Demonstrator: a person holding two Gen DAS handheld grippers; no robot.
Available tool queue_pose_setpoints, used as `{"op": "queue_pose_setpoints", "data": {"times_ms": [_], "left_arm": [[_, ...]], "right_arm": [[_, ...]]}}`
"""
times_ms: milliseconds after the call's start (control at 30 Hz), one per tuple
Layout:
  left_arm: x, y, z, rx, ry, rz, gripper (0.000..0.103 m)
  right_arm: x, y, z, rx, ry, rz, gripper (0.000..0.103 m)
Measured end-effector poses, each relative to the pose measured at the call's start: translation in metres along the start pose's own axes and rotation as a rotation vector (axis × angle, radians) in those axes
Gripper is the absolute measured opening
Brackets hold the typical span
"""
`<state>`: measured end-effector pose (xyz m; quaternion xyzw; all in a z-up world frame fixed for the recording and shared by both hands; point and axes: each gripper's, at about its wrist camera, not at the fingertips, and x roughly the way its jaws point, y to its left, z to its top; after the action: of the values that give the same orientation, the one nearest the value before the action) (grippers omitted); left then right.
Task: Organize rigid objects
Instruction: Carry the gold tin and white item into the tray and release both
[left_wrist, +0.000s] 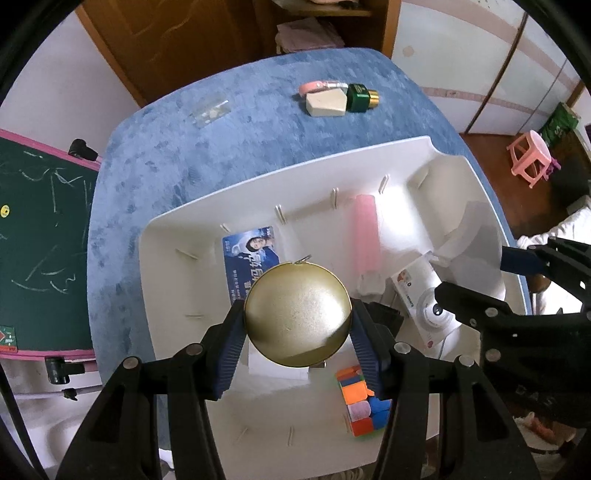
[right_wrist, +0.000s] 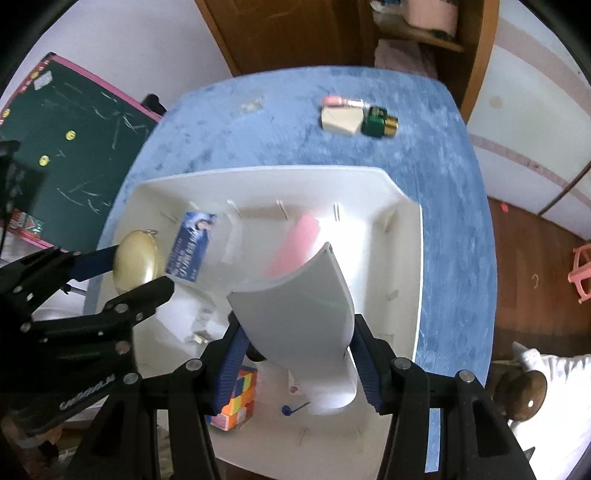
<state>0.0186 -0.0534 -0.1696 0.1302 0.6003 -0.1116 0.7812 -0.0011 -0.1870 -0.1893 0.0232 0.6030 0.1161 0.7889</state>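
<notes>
Above white bin, clamped gold disc

Blue-covered table bears white bin, beige block, green bottle

Round tin: brushed gold metal, satin sheen. Bin: smooth white plastic, glossy. Table cover: blue cloth, napped and matt. Scoop: smooth grey-white plastic. Card: glossy print.

one white bin, two puzzle cubes
</notes>
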Motion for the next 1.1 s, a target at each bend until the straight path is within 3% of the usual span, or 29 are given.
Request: {"op": "queue_pose_setpoints", "data": {"times_ms": [600,700,933,1100], "left_arm": [[0.021,0.003,-0.006,0.007,0.096,-0.025,0.06],[0.019,0.005,-0.008,-0.001,0.102,-0.033,0.066],[0.012,0.013,-0.011,-0.033,0.101,-0.051,0.071],[0.004,0.017,-0.013,-0.045,0.08,-0.049,0.071]], "right_arm": [[0.036,0.003,0.0,0.0,0.117,-0.048,0.057],[0.036,0.002,-0.001,0.012,0.123,-0.034,0.057],[0.028,0.0,0.0,0.042,0.106,0.003,0.059],[0.009,0.003,0.002,0.052,0.038,0.026,0.066]]}}
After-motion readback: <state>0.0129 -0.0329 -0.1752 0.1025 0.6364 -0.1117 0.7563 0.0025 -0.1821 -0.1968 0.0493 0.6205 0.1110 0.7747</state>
